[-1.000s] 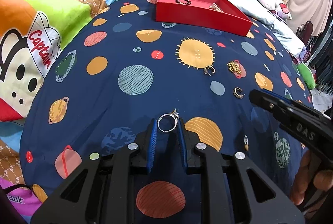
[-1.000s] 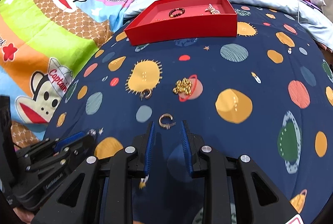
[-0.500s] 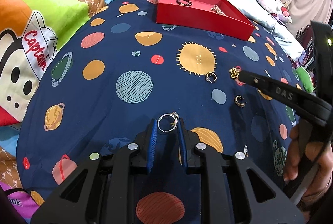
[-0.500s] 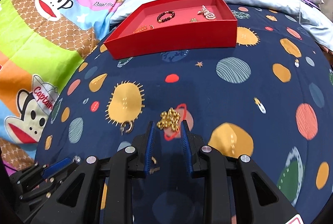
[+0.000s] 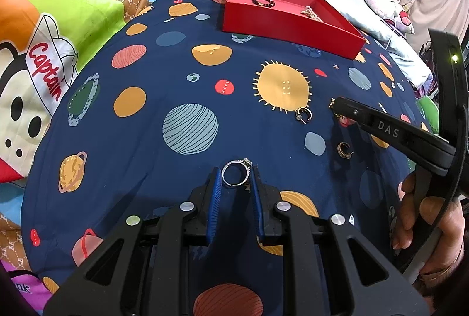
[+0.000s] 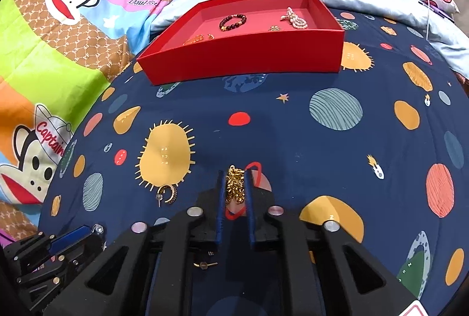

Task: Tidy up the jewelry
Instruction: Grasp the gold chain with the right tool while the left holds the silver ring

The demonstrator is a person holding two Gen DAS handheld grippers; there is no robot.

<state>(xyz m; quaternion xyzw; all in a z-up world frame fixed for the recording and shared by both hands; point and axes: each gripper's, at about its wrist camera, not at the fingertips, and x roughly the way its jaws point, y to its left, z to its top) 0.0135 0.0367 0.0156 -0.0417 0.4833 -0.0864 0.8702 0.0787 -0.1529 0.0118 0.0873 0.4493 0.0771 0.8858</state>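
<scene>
While the right gripper (image 6: 234, 184) clenches a bunched gold chain (image 6: 235, 187) on the planet-print sheet (image 6: 293, 140), well in front of the red tray (image 6: 240, 55), the left gripper (image 5: 236, 178) grasps a silver ring (image 5: 236, 173) nearer still. Two gold hoop earrings (image 5: 304, 115) (image 5: 344, 150) lie between ring and tray. Inside the tray rest a dark bead bracelet (image 6: 233, 22) and a pearl piece (image 6: 294, 18).

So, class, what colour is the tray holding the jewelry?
Red tray, best seen in the right wrist view.
</scene>
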